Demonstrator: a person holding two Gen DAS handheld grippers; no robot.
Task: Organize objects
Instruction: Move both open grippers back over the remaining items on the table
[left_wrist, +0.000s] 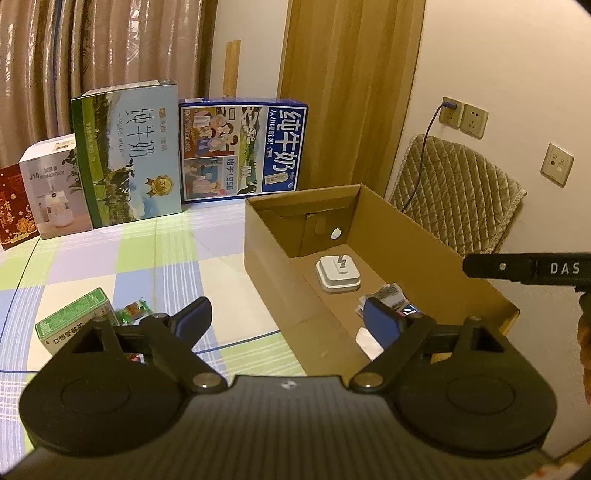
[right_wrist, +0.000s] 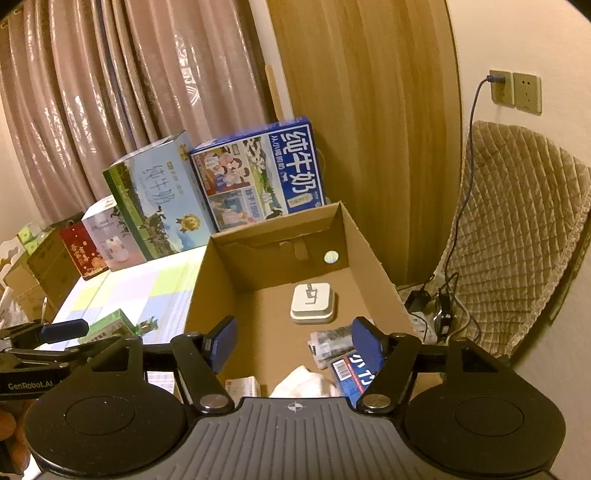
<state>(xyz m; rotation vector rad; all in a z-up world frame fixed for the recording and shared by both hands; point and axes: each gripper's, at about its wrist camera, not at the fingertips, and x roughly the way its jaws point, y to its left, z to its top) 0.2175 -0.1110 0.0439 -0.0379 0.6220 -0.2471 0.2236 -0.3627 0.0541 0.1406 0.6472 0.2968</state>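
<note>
The cardboard box (right_wrist: 369, 243) by the bed's right edge collects sorted items: white charger (right_wrist: 313, 302), packets. Both claws, left gripper (left_wrist: 291, 325) and right gripper (right_wrist: 295, 341), gape empty; the green carton (left_wrist: 75, 319) waits outside on the sheet.

Open brown cardboard box (right_wrist: 369, 243) on the checked tabletop (left_wrist: 155, 258), holding a white square charger (right_wrist: 313, 303) lying flat mid-floor, crumpled packets (right_wrist: 330, 345) and a blue carton (right_wrist: 351, 373) nearer. Outside, to its left, small green-and-white box (left_wrist: 75, 319) lying flat, green sachet (left_wrist: 135, 311) just beside.
</note>
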